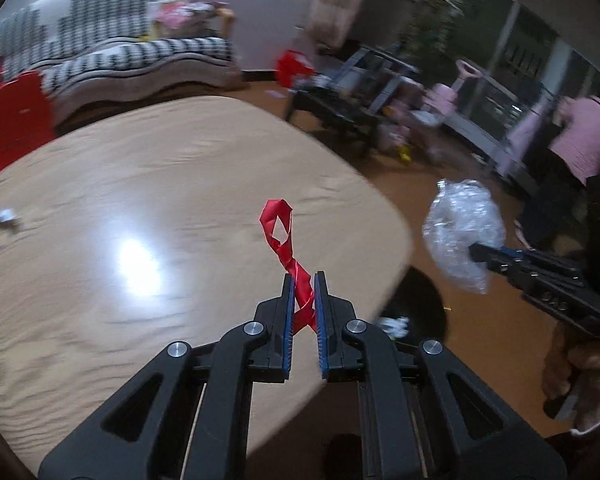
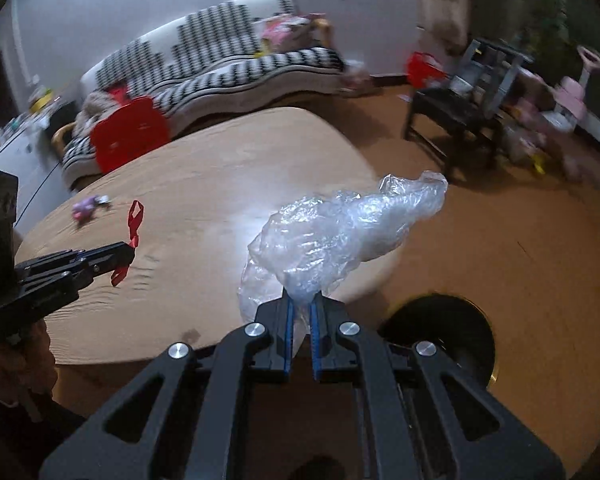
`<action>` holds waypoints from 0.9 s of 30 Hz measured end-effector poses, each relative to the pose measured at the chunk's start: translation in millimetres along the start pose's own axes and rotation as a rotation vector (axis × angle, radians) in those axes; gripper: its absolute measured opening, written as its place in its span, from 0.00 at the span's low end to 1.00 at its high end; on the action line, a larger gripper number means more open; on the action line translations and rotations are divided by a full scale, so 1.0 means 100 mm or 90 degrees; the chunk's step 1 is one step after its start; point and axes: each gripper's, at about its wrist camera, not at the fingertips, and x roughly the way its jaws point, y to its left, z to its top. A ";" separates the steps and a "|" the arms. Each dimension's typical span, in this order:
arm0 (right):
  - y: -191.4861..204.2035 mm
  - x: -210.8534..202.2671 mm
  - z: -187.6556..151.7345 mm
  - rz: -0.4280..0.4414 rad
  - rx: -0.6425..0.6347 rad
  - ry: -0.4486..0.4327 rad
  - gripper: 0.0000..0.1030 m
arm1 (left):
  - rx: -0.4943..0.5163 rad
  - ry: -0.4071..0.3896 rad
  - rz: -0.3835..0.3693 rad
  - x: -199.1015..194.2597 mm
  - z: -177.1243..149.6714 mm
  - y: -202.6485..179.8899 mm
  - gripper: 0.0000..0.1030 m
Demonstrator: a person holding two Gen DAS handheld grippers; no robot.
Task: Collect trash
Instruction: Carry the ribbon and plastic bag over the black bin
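Note:
My left gripper [image 1: 303,276] is shut on a twisted red ribbon [image 1: 278,228], held over the near right part of the tan table [image 1: 140,184]. That gripper [image 2: 130,254] and its ribbon [image 2: 134,220] also show at the left of the right wrist view. My right gripper [image 2: 302,298] is shut on a crumpled clear plastic bag [image 2: 340,232], held past the table's right corner. In the left wrist view the bag [image 1: 462,232] hangs over the floor in the right gripper [image 1: 476,250]. A dark round bin [image 2: 444,336] stands on the floor below the table's corner, with white scraps [image 1: 394,326] inside.
A small purple scrap [image 2: 86,208] lies on the table's far left part. Beyond it are a black-and-white sofa [image 2: 228,64], a red bag [image 2: 130,136] and a dark chair [image 2: 452,120]. A person in pink [image 1: 584,140] stands at the right. Brown floor [image 2: 520,232] surrounds the bin.

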 end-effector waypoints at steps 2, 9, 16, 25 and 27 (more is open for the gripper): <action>-0.26 0.00 -0.12 -0.011 0.028 0.012 0.08 | 0.024 0.014 -0.031 0.18 -0.04 -0.27 0.08; -1.02 0.22 -0.48 -0.037 0.117 0.079 0.08 | 0.093 0.088 -0.122 0.84 -0.31 -1.08 0.08; -1.32 0.41 -0.67 -0.059 0.158 0.118 0.08 | 0.115 0.144 -0.158 1.37 -0.46 -1.46 0.08; -1.55 0.55 -0.67 -0.067 0.191 0.130 0.08 | 0.117 0.169 -0.152 1.81 -0.48 -1.52 0.09; -1.58 0.58 -0.67 -0.067 0.193 0.135 0.08 | 0.119 0.174 -0.155 1.89 -0.47 -1.54 0.09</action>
